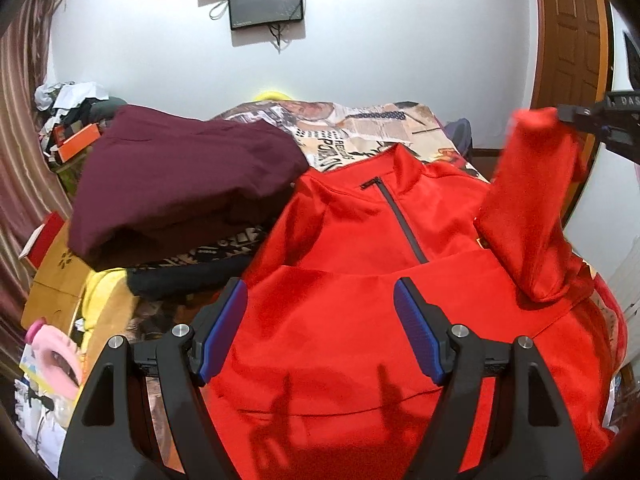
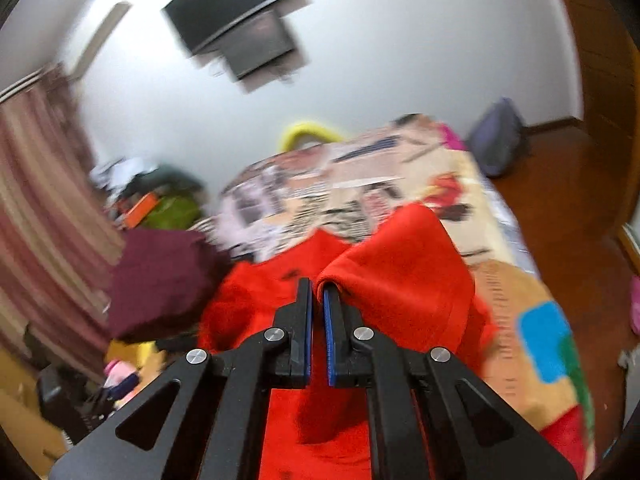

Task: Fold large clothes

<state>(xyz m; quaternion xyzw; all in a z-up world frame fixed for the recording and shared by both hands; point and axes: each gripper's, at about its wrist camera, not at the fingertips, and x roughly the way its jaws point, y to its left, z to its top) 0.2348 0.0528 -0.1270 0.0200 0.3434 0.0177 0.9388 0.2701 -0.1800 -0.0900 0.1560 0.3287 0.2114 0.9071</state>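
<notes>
A red zip-neck top (image 1: 340, 320) lies face up on the bed, collar away from me, its lower part folded up over the chest. My left gripper (image 1: 320, 300) is open and empty, hovering over the folded hem. My right gripper (image 2: 317, 286) is shut on the cuff of the red sleeve (image 2: 400, 276) and holds it lifted above the garment. In the left wrist view the right gripper (image 1: 568, 114) shows at the right edge with the raised sleeve (image 1: 532, 200) hanging from it.
A maroon garment (image 1: 180, 184) is heaped at the left on the patterned bedspread (image 1: 360, 124). Cardboard boxes (image 1: 56, 280) and clutter stand left of the bed. A wooden door (image 1: 572, 32) and wooden floor (image 2: 560, 184) are at the right.
</notes>
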